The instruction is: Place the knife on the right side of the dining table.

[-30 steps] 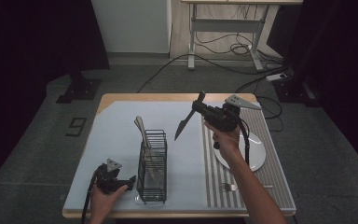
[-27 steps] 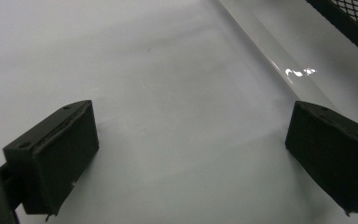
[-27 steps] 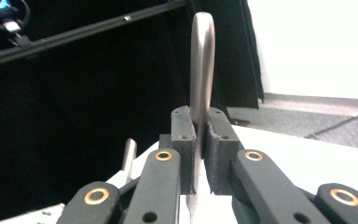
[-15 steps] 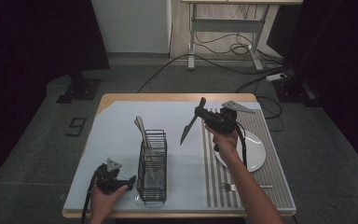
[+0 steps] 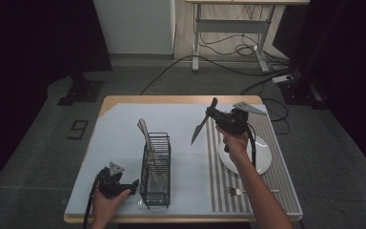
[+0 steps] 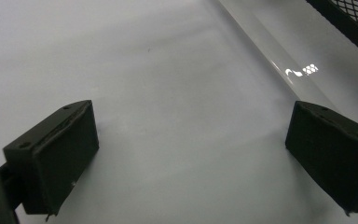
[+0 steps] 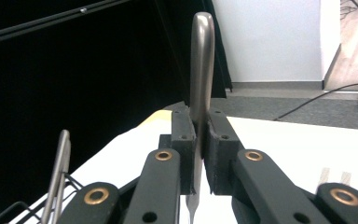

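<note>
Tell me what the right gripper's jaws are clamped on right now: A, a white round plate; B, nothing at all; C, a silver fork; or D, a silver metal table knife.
D: the right gripper has its jaws shut on the silver metal table knife, handle sticking up between them in the right gripper view, blade angled down above the black wire cutlery basket side of the table.

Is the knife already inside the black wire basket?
Not yet. The right gripper holds the knife in the air, blade slanting down, off to the side of the wire basket, where another utensil already stands.
</note>
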### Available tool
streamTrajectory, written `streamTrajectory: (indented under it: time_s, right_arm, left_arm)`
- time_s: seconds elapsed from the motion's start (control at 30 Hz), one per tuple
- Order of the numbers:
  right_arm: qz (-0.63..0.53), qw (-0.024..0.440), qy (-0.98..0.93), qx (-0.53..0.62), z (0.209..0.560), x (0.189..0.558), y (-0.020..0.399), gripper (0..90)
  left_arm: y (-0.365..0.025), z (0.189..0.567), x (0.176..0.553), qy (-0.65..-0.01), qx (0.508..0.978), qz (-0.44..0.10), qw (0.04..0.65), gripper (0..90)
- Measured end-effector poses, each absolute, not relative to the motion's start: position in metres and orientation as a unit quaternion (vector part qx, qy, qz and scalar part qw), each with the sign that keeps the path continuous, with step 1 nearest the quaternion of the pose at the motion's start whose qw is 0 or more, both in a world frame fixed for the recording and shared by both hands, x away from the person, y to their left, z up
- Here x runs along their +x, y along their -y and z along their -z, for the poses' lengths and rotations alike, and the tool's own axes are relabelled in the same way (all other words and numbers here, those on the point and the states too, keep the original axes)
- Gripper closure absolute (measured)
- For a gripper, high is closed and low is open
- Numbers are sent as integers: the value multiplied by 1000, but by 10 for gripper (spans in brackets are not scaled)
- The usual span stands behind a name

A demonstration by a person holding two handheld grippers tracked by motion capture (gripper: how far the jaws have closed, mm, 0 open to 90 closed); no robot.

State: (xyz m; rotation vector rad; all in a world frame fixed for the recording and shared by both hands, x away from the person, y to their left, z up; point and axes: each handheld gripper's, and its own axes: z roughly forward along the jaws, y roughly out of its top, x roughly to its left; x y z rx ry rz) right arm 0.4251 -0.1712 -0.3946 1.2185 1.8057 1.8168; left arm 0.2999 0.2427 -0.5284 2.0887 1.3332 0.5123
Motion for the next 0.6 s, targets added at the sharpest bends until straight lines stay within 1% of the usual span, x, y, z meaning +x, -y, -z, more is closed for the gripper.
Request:
streamTrajectory:
  time_s: [0.6]
  right_arm:
    - [-619, 175, -608, 466, 403, 452, 194, 834]
  left_arm:
    - [-243, 528, 300, -503, 787, -193, 301, 18]
